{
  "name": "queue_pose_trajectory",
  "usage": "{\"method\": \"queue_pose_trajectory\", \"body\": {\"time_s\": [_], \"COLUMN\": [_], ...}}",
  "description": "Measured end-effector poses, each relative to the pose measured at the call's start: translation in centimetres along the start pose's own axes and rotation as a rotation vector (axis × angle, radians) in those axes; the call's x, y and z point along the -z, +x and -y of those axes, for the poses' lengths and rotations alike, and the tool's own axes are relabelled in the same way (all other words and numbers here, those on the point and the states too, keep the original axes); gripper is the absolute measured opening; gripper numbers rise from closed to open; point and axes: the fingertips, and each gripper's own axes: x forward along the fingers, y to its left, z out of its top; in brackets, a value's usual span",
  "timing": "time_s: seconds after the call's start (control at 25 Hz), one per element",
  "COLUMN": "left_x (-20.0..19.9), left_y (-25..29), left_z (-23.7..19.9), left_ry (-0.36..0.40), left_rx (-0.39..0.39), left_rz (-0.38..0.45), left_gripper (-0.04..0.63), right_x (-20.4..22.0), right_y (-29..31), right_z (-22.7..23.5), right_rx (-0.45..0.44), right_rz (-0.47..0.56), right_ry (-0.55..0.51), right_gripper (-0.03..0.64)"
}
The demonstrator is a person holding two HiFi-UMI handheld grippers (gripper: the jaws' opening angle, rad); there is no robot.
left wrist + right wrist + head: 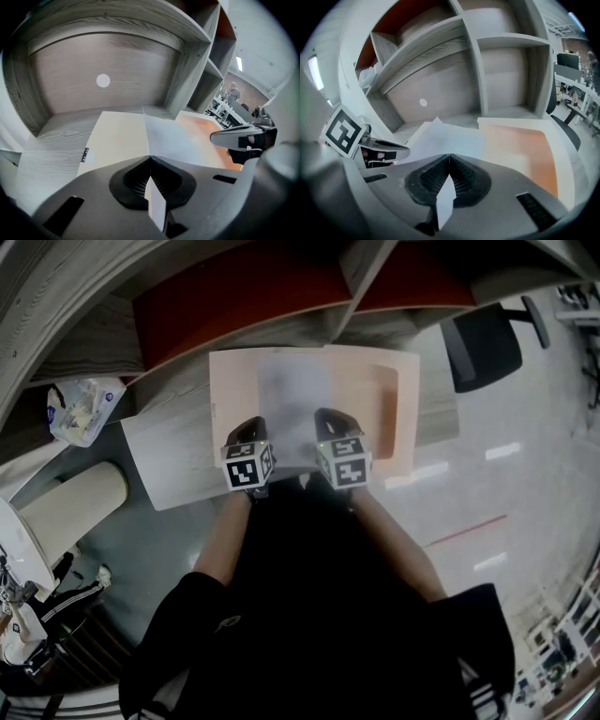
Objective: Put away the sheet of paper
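Note:
An open peach-coloured folder (394, 418) lies on the grey desk (178, 460) in front of the shelf unit. A white sheet of paper (295, 409) lies over the folder's middle. My left gripper (251, 427) pinches the sheet's near edge on the left and my right gripper (330, 420) pinches it on the right. In the left gripper view the sheet (173, 138) runs into the shut jaws of the left gripper (150, 161), and a strip of paper shows between them. The right gripper view shows the same: the sheet (445, 140) is clamped in the right gripper (449, 159).
Grey wooden shelf cubbies (103, 79) rise right behind the folder. A plastic bag (82, 409) sits on a shelf at the left. A black office chair (483, 343) stands right of the desk, and a white cylinder (70, 502) stands at the lower left.

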Motion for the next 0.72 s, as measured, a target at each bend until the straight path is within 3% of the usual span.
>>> {"method": "queue_pose_trajectory", "body": {"time_s": [0.72], "left_x": [0.8], "left_y": [0.4], "left_z": [2.7], "left_ry": [0.066], "left_rx": [0.034], "left_rz": [-0.035], "left_gripper": [0.044], "right_x": [3.2], "right_y": [-1.8], "right_z": [1.2], "right_rx": [0.004], "right_rz": [-0.023], "right_ry": [0.08], "right_gripper": [0.018]}}
